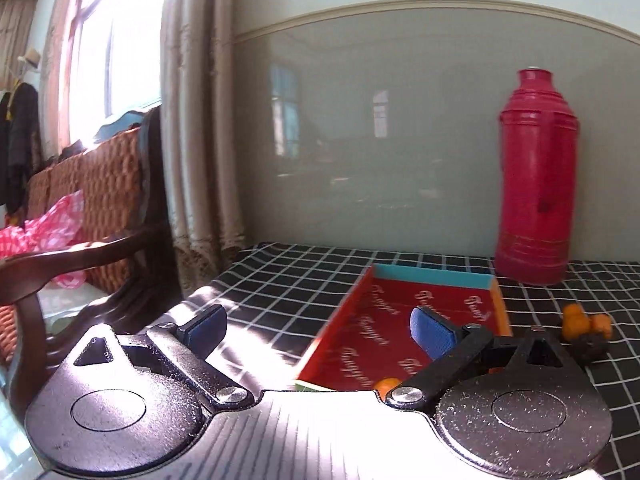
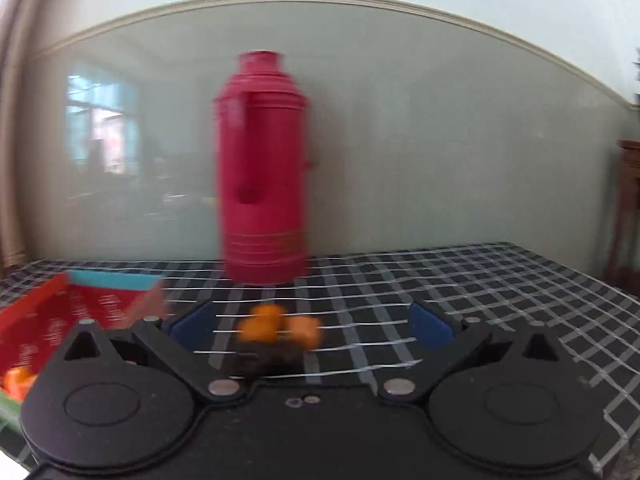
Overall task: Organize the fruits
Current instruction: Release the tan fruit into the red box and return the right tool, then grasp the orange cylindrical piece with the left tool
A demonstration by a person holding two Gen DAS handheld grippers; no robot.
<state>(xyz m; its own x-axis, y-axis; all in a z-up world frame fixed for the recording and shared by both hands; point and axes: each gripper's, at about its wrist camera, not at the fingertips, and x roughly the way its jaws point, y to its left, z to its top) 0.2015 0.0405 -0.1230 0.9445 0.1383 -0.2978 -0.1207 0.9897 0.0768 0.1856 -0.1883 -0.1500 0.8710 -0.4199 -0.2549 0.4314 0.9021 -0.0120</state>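
Where the checked tablecloth (image 1: 304, 280) meets its left edge, a wooden chair (image 1: 116, 240) with a woven back is seen beside it, with pink plastic (image 1: 48, 232) lying on the seat. The left gripper (image 1: 318, 330) is held with its blue pads wide apart and nothing between them; its right pad is seen over the red tray (image 1: 376, 328). The tray, edged in teal along its far wall, lies toward the left of the table, and one orange fruit (image 1: 387, 385) is recorded inside it at the near end, partly hidden by the gripper body. In the right wrist view the same tray (image 2: 60, 320) and the fruit in it (image 2: 18, 380) appear at the left. To the right of the tray, a red thermos (image 1: 536, 176) stands upright at the back edge against the wall. In front of it, on the bare cloth, a small cluster of orange fruits (image 2: 276, 326) is noted together with a dark lump (image 2: 264, 360), blurred and not identifiable. The right gripper (image 2: 312, 326) is spread open, empty, with the cluster lying ahead between its pads.
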